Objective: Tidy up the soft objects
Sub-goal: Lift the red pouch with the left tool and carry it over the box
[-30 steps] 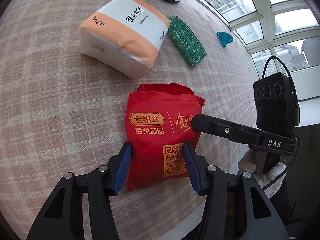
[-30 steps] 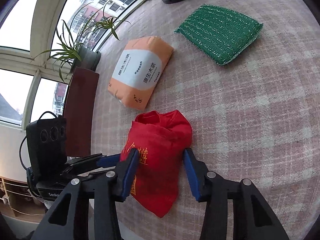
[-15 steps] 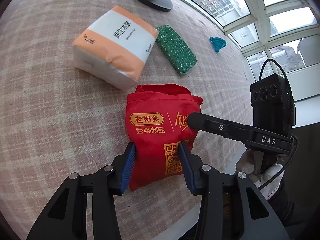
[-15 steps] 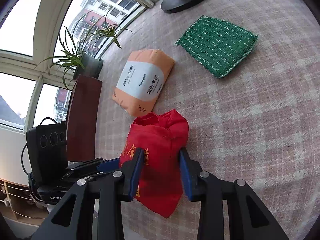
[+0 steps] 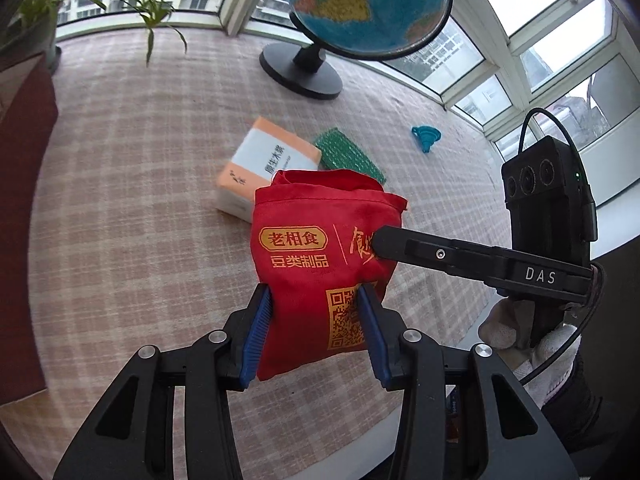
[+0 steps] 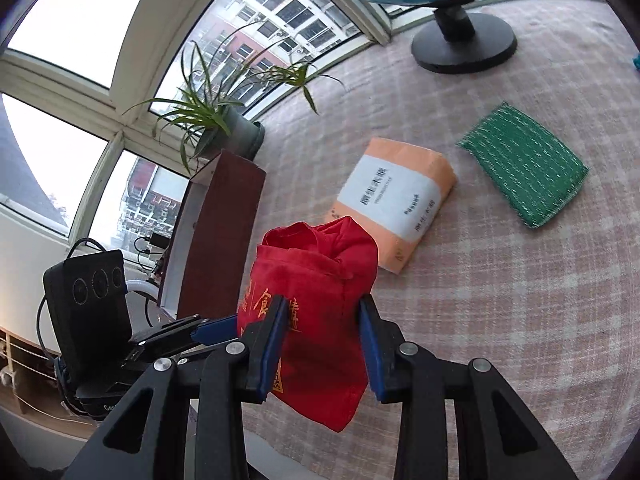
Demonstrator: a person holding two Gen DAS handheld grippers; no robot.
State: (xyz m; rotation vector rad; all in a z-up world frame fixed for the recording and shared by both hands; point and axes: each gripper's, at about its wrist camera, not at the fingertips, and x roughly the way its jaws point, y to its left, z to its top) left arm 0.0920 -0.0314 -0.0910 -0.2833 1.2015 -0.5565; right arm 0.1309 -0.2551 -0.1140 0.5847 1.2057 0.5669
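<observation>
We have the red bag [image 5: 320,256] pinched between both the left hand-held gripper [image 5: 314,330] and the right hand-held gripper [image 6: 322,344], raised near the table [image 5: 140,184] edge, while the tissue pack [image 6: 394,204] and green sponge [image 6: 524,168] remain unsorted.

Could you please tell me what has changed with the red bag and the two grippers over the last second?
Both grippers have closed on the red cloth drawstring bag: the left gripper and right gripper now pinch it and have lifted it off the checked tablecloth. The orange tissue pack, green scouring pad, blue funnel and globe stayed put.
</observation>
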